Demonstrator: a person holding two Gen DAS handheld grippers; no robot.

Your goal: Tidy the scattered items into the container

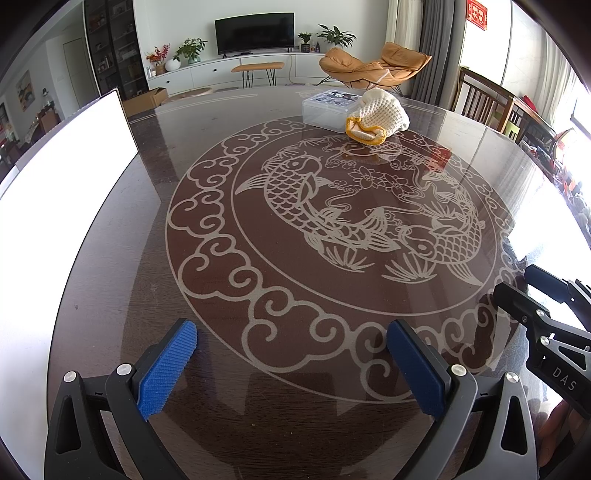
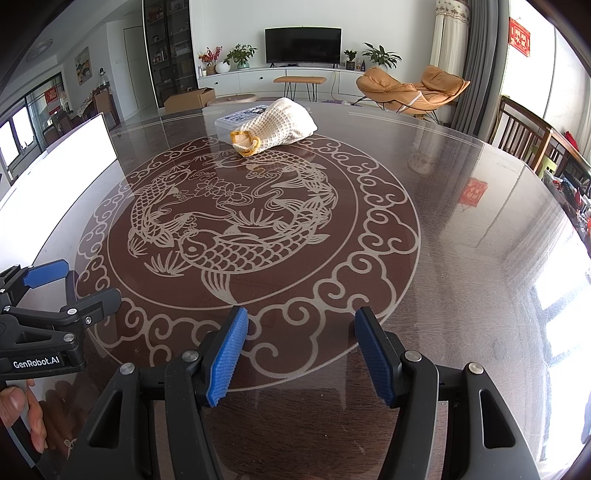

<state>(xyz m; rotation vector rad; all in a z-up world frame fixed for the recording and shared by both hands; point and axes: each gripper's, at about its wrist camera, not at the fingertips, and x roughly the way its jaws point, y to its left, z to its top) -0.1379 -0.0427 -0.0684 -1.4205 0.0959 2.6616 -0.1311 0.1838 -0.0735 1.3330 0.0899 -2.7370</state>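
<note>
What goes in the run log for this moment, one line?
left gripper: open, empty | right gripper: open, empty | cream knitted pouch with yellow trim: against clear plastic lidded box | round glass-topped table

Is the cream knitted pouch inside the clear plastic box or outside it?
Outside: the cream knitted pouch lies on the table, leaning against the clear plastic box.

Counter [image 1: 110,258] fills near field. Container [image 1: 325,110] at far side of counter, cloth pouch [image 1: 376,116] lying on counter just before it, touching, leaning against its front-right edge. Left hand-held gripper [image 1: 291,363] and right hand-held gripper [image 2: 301,352] over near edge, side by side, well apart from container. TV [image 1: 255,31] on cabinet behind counter, lounge chair [image 1: 373,68] right of it. Dining chair [image 1: 480,98] at right rim.
</note>
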